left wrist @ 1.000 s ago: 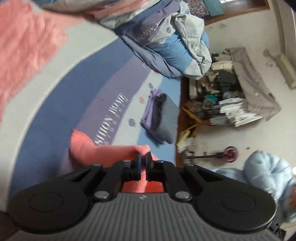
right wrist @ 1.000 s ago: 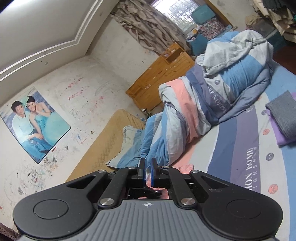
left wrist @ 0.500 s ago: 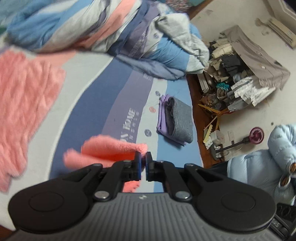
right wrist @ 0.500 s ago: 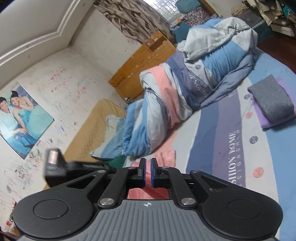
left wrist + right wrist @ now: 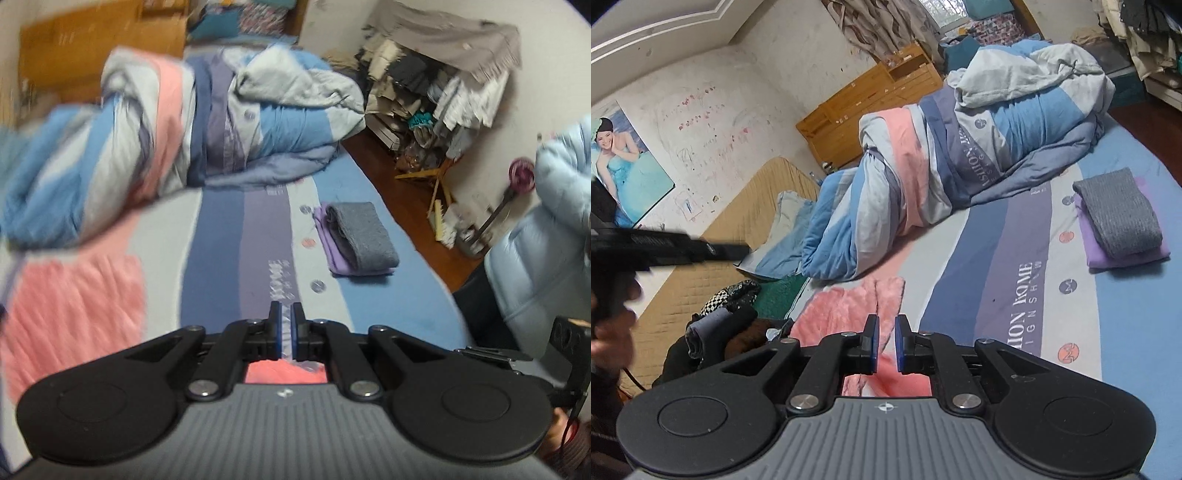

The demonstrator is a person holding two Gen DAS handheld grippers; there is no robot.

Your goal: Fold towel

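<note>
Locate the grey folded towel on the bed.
In both views the grey towel lies at right on a purple cloth, below the rumpled duvet.

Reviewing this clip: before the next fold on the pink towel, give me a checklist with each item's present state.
1. Left hand-held gripper free of cloth: ok, narrow gap, nothing between the fingers.
2. Right hand-held gripper free of cloth: ok, slightly open, empty.
3. Pink towel resting on the bed: ok, it lies below both grippers.
4. Towel flat and edges aligned: cannot tell, the left view is blurred and the near part is hidden.
5. Folded grey and purple stack apart from the towel: ok, bare sheet lies between them.
6. Rumpled duvet off the towel: ok.
</note>
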